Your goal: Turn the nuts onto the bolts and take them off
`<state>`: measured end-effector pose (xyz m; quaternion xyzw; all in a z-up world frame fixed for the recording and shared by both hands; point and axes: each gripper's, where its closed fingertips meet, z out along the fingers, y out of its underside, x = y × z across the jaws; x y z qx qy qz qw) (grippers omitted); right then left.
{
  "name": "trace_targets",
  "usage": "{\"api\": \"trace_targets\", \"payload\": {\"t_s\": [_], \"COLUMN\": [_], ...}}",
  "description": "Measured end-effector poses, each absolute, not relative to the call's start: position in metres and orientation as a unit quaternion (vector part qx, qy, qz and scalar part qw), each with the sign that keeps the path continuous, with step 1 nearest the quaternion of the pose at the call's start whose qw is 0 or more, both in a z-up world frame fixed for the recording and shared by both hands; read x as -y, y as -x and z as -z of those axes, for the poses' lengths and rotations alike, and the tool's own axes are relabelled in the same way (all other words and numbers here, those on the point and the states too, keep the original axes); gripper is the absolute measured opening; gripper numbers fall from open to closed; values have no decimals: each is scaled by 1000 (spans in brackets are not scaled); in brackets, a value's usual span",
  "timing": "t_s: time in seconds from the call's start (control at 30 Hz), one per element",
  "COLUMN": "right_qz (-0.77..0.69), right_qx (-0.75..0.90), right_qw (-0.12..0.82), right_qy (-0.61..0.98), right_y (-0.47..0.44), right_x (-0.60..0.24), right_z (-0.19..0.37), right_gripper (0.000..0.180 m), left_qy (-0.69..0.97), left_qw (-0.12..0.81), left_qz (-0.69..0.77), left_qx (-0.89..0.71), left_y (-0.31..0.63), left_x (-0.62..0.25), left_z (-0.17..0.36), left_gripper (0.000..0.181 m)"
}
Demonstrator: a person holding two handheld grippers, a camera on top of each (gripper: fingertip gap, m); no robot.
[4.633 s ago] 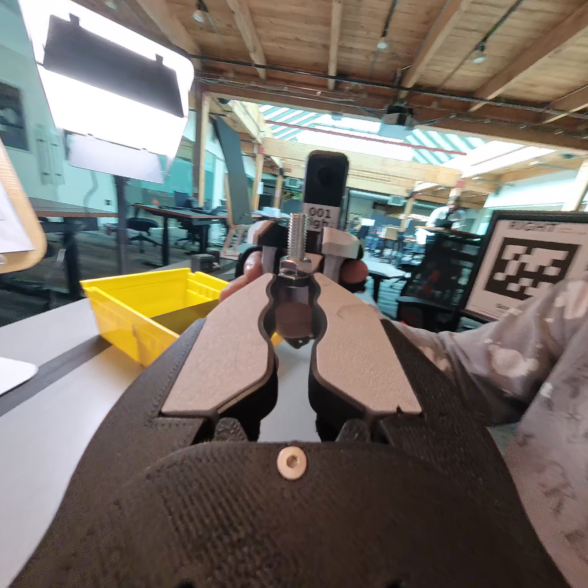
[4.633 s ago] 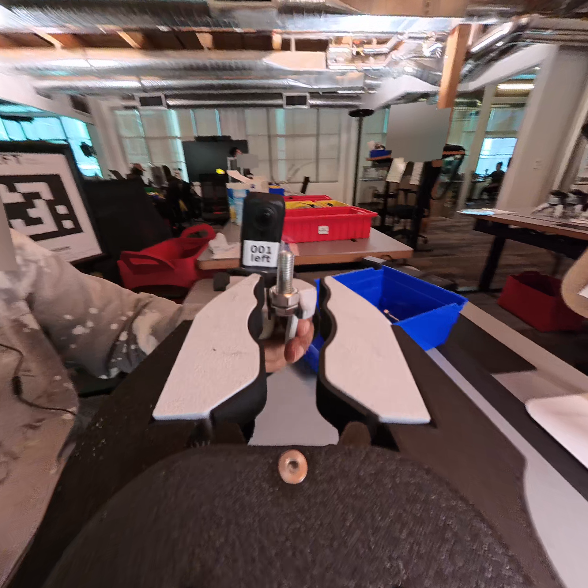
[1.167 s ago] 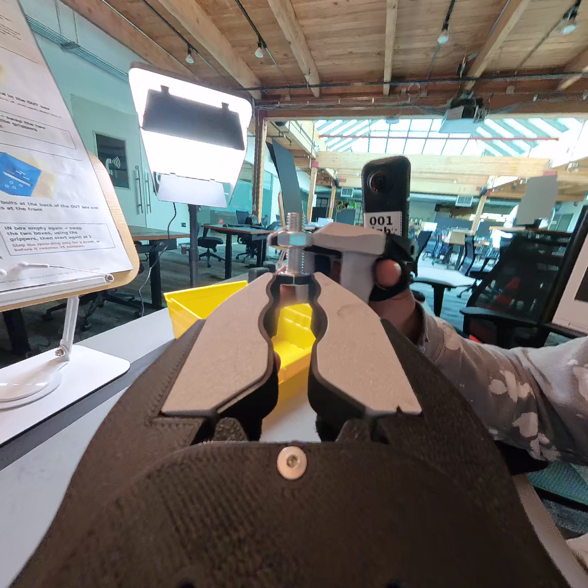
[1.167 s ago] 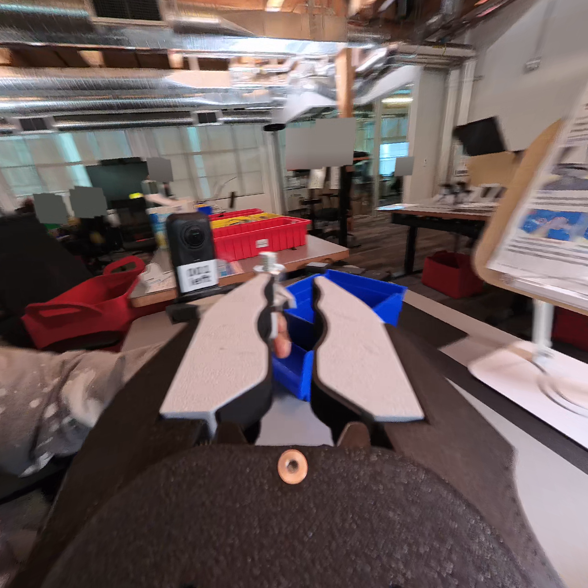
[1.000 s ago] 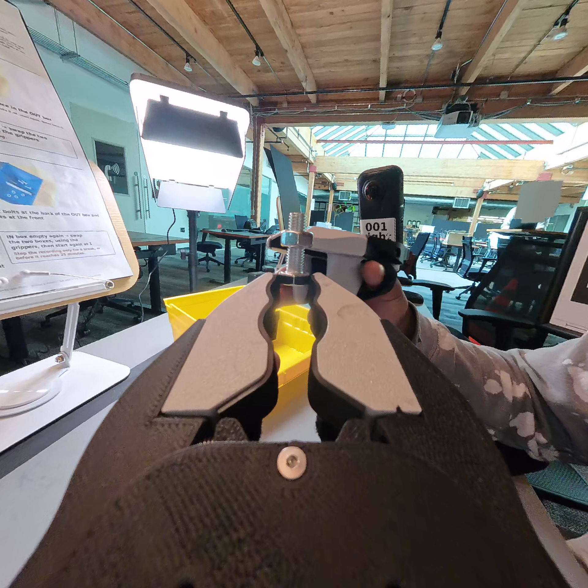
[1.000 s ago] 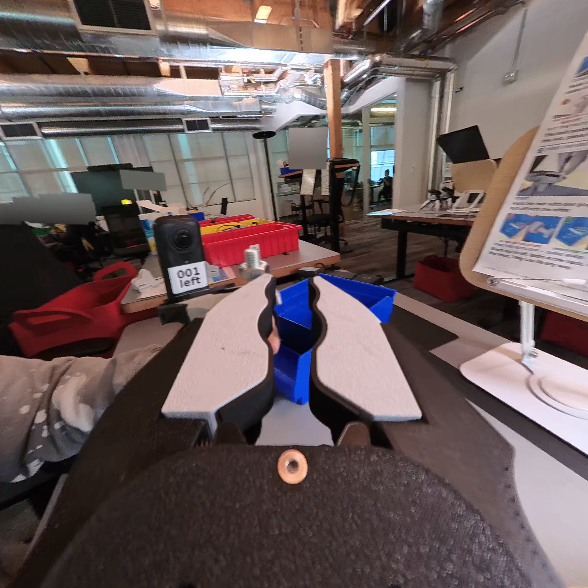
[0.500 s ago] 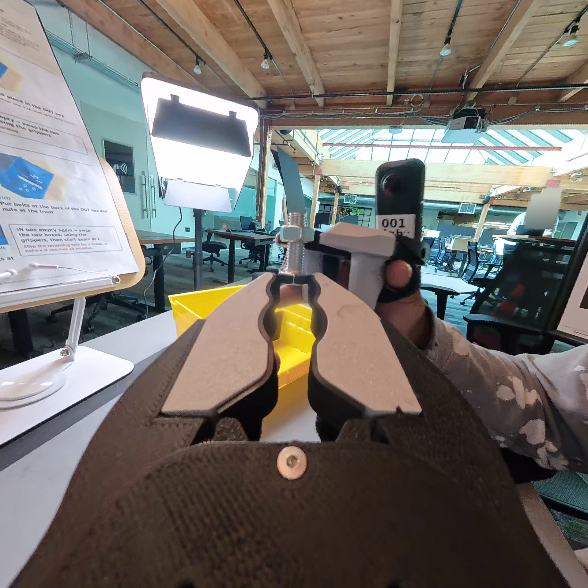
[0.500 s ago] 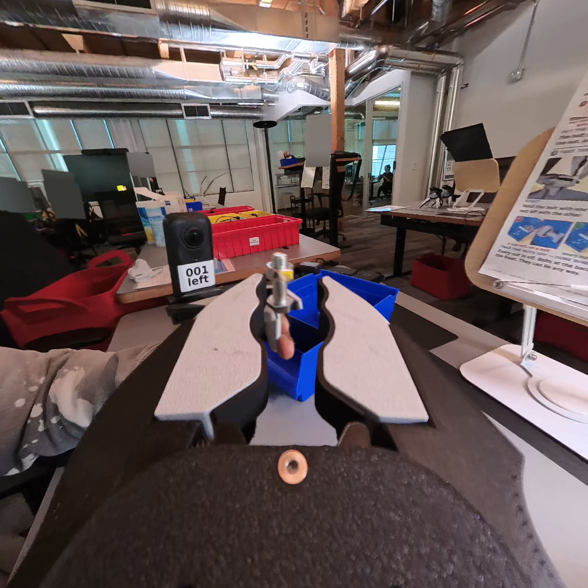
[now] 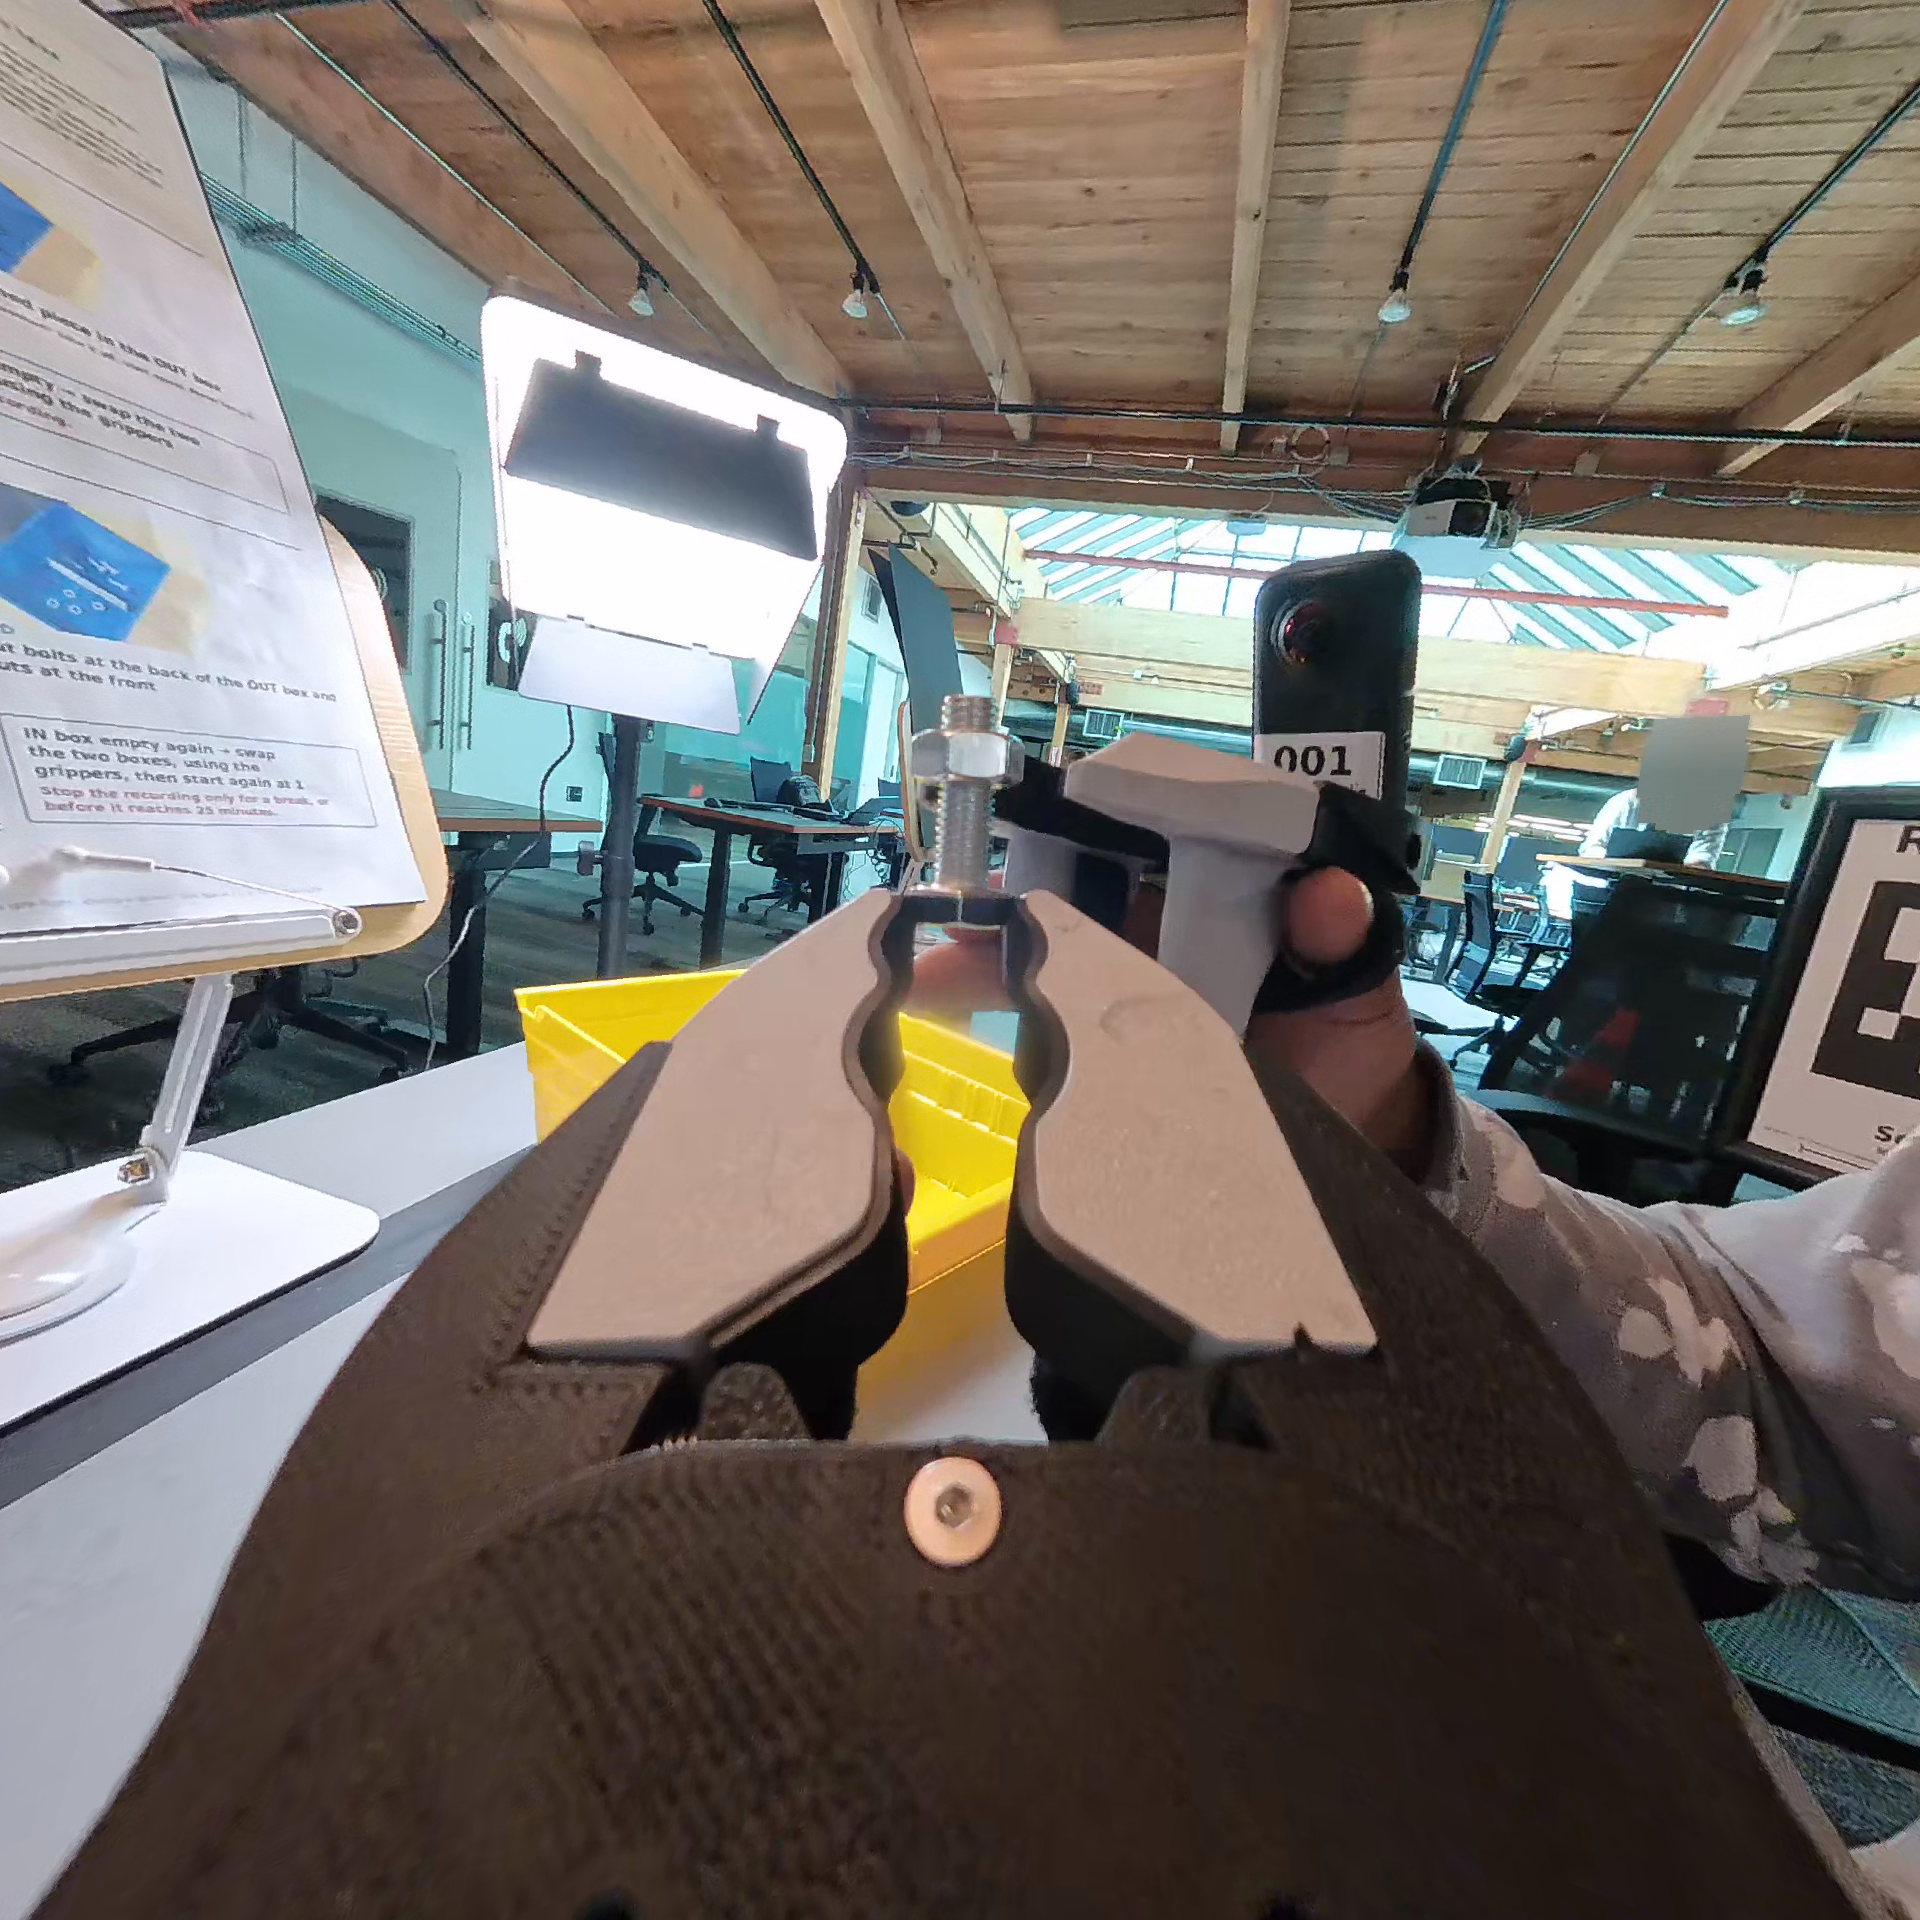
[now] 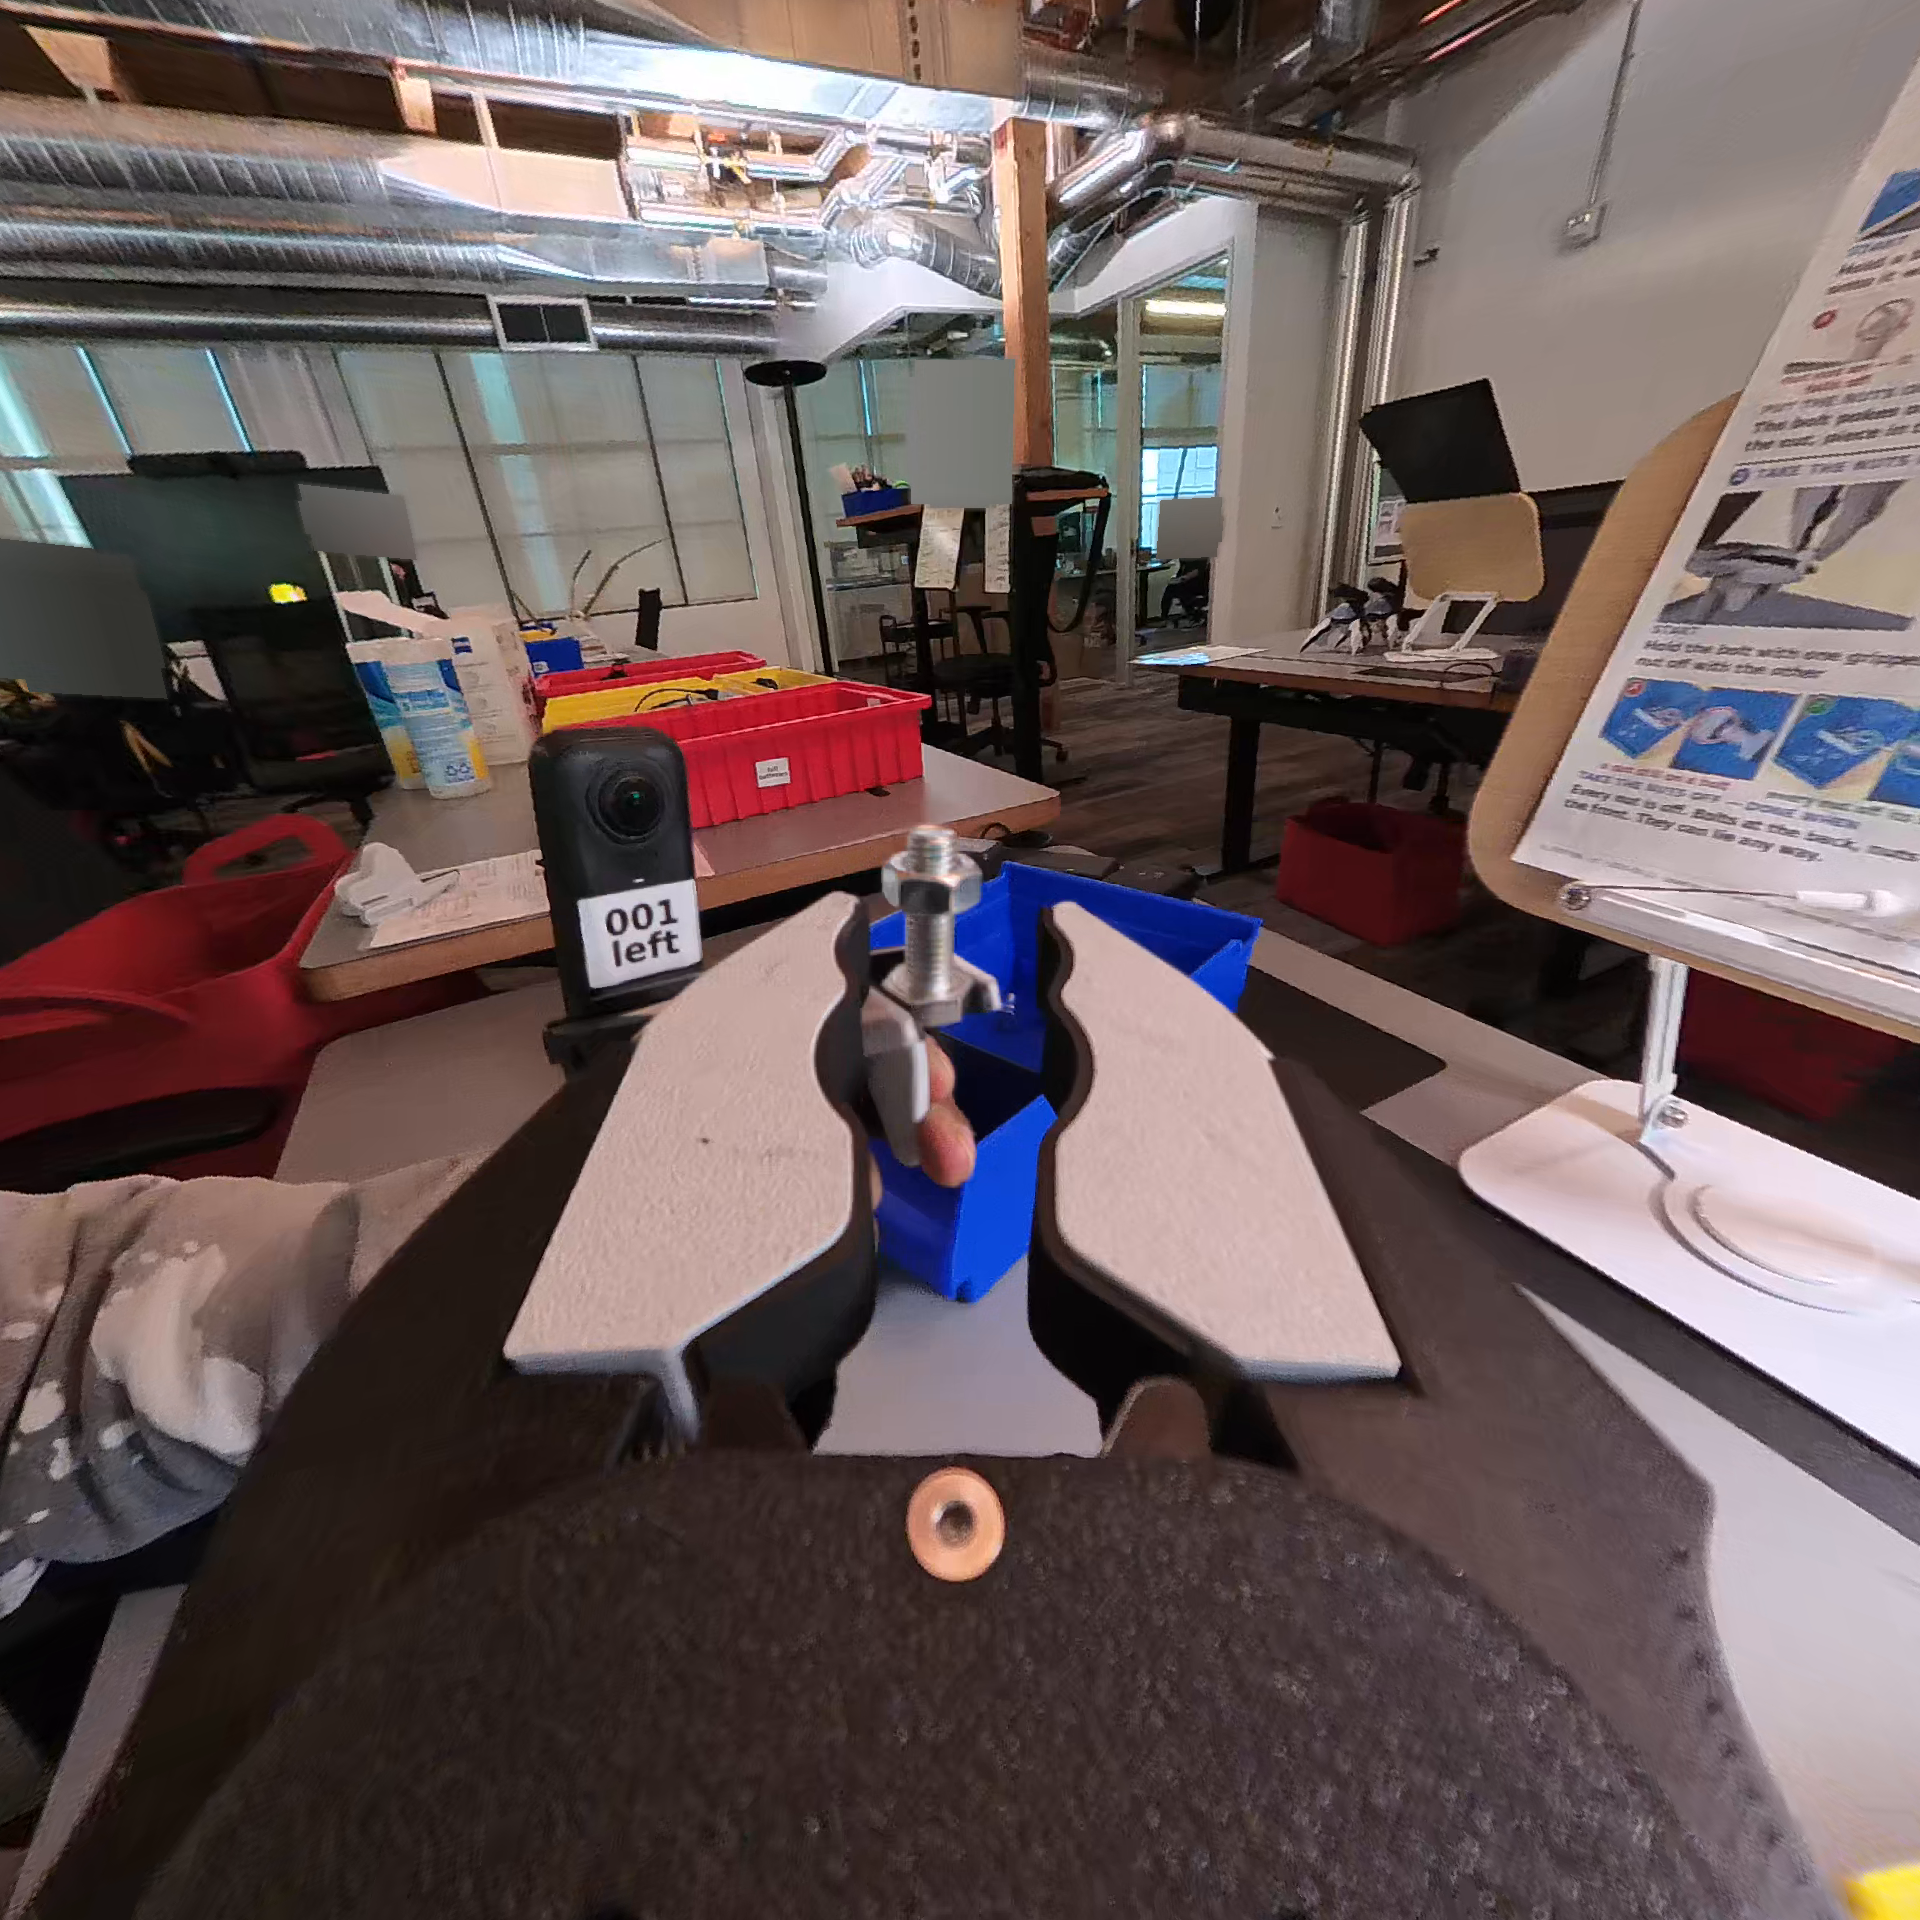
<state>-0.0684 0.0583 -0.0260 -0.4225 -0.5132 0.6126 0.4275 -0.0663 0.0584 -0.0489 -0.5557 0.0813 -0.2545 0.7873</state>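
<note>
Grey left claw (image 9: 954,920): closed on the head of the bolt (image 9: 962,831), held above the table (image 9: 187,1507).
Right claw (image 10: 951,925): parted, gripping nothing, tips just beside the nut (image 10: 932,889).
Bolt axis: upright, threaded end up.
Progress: judged nearly unscrewed; nut sits near the tip.
Beyond: yellow bin (image 9: 603,1049), blue bin (image 10: 1143,945).

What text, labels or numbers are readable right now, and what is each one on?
I won't quote writing; its bearers are:
White sticker on black camera: legible.
Second camera's sticker: partly hidden.
Instruction sheet: mostly blurred.
Black-and-white marker board: cut off.
Red bin's label: too small.
</note>
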Motion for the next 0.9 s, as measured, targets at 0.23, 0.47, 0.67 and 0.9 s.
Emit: {"api": "trace_targets", "payload": {"t_s": [0.23,0.47,0.67,0.9], "right_qz": [-604,-559,-549,-549], "right_qx": [478,518,523,525], "right_qw": [453,475,476,475], "right_qy": [450,439,446,445], "right_y": [67,75,78,78], "right_x": [-84,-57,-56,-56], "right_z": [25,33,38,38], "right_gripper": [9,30,29,27], "left_qy": [527,538,533,531], "left_qw": [798,794,796,797], "left_qz": [278,269,270,273], "left_qx": [-89,-85,-95,-91], "left_y": [65,66,61,62], "left_x": [-50,-57,-55,-56], "left_z": [41,51,50,50], "left_gripper": [18,18,18,18]}}
